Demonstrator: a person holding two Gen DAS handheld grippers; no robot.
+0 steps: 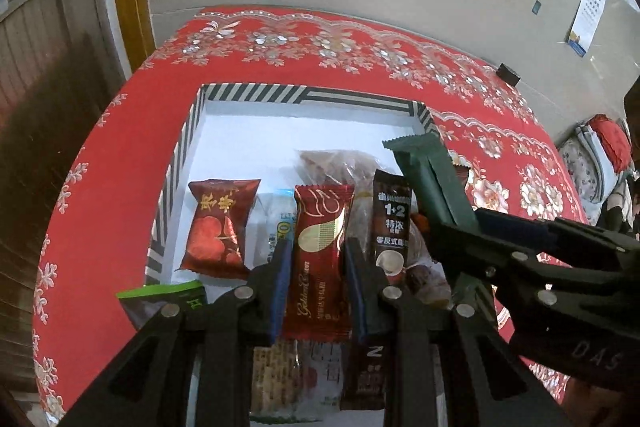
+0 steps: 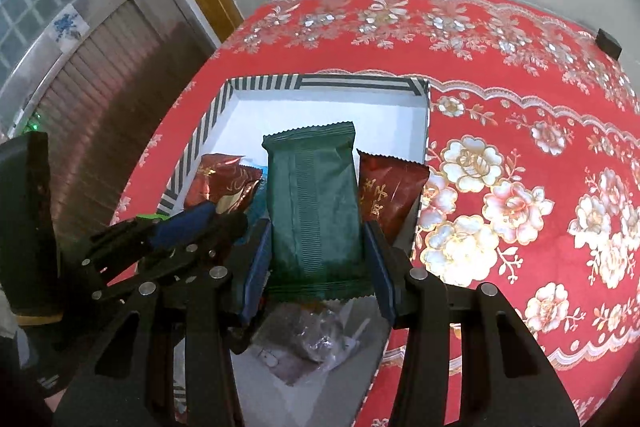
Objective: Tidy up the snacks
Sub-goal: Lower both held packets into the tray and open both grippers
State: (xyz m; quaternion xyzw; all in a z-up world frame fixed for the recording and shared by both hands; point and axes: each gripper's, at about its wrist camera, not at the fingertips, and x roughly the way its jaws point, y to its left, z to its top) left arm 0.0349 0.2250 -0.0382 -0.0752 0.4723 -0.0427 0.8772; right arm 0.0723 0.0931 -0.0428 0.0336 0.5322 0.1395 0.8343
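Note:
A white box with a black-and-white striped rim [image 1: 256, 93] [image 2: 360, 83] stands on the red floral tablecloth [image 2: 520, 147] and holds several snack packets. My left gripper [image 1: 320, 263] is shut on a red and gold packet [image 1: 320, 247], held over the box's near part. Below it lie a red heart-print packet [image 1: 218, 227] and a brown coffee stick [image 1: 392, 223]. My right gripper [image 2: 318, 247] is shut on a dark green packet [image 2: 316, 207] [image 1: 432, 179], above the box's right side. A red-brown packet [image 2: 386, 195] leans against the box's right wall.
A green-edged dark packet [image 1: 168, 297] lies at the box's near left corner. A clear bag [image 2: 316, 343] sits in the box under my right gripper. A small black block [image 1: 508, 74] [image 2: 608, 43] rests at the table's far right edge. The wall runs behind the table.

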